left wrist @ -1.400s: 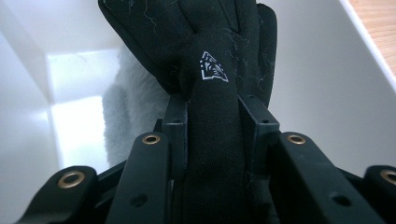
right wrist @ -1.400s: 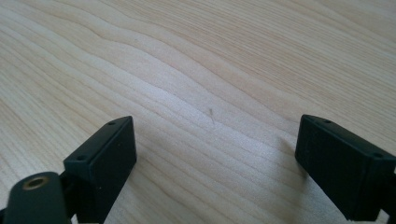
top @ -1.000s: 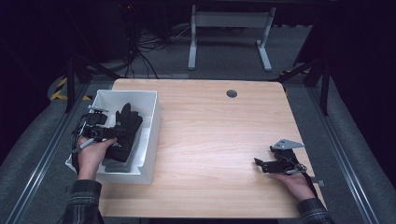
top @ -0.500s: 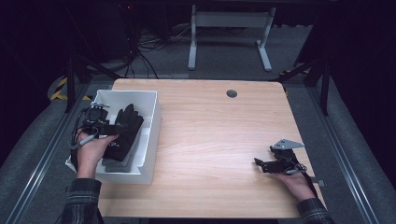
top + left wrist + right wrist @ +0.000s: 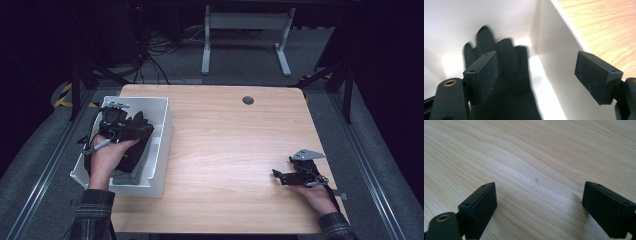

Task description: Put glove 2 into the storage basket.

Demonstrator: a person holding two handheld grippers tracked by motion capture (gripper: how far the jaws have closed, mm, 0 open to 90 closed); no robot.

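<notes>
A black glove (image 5: pixel 506 82) lies flat inside a white bin (image 5: pixel 161 145). Its fingers point toward the bin's far wall.

No text, label, brand, number or sign can be read anywhere in these views. The only marking is a patch of yellow-and-black hazard striping (image 5: pixel 64 95) on the floor beyond the table's far left corner, and it bears no letters.
</notes>
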